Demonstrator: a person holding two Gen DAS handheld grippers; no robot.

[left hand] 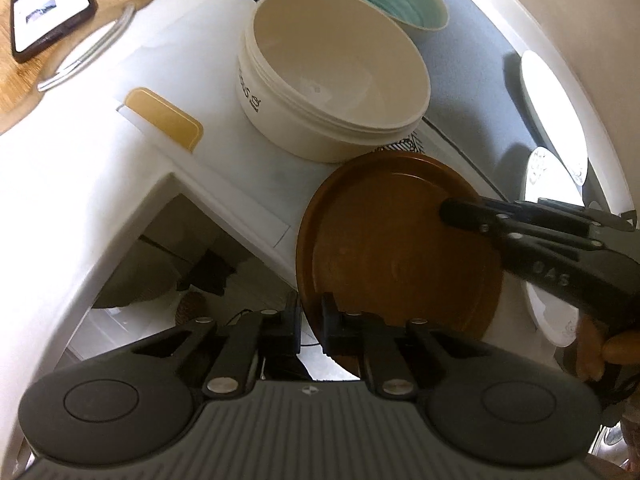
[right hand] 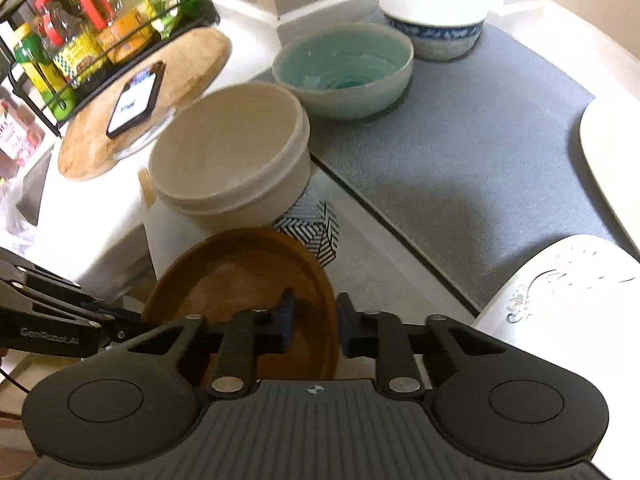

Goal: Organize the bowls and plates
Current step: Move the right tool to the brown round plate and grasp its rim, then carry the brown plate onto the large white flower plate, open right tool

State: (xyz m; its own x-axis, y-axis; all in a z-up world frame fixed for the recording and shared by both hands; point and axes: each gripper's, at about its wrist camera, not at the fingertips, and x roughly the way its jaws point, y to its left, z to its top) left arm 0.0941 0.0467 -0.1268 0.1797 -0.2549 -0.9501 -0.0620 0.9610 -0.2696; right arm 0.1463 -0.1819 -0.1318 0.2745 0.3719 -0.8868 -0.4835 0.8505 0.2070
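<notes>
Pinching the brown plate [left hand: 396, 248] on two rims at once: left gripper [left hand: 311, 322] clamping its 6 o'clock edge, right gripper [right hand: 314, 326] clamping the rim at 3 o'clock in the left view. Tilting off the counter edge [left hand: 224, 196], just short of the cream tub [left hand: 332, 80] at 12 o'clock. Showing nothing inside tub, teal bowl [right hand: 344, 68] or blue-patterned bowl [right hand: 434, 24].

plate [right hand: 248, 276] before tub [right hand: 232, 160], bowl [right hand: 344, 72] behind

white counter [right hand: 100, 216] | carries: grey mat [right hand: 460, 152], cream tub [right hand: 232, 152], round wooden board [right hand: 188, 64], patterned cloth [right hand: 316, 232], yellow-lidded box [left hand: 164, 120]
</notes>
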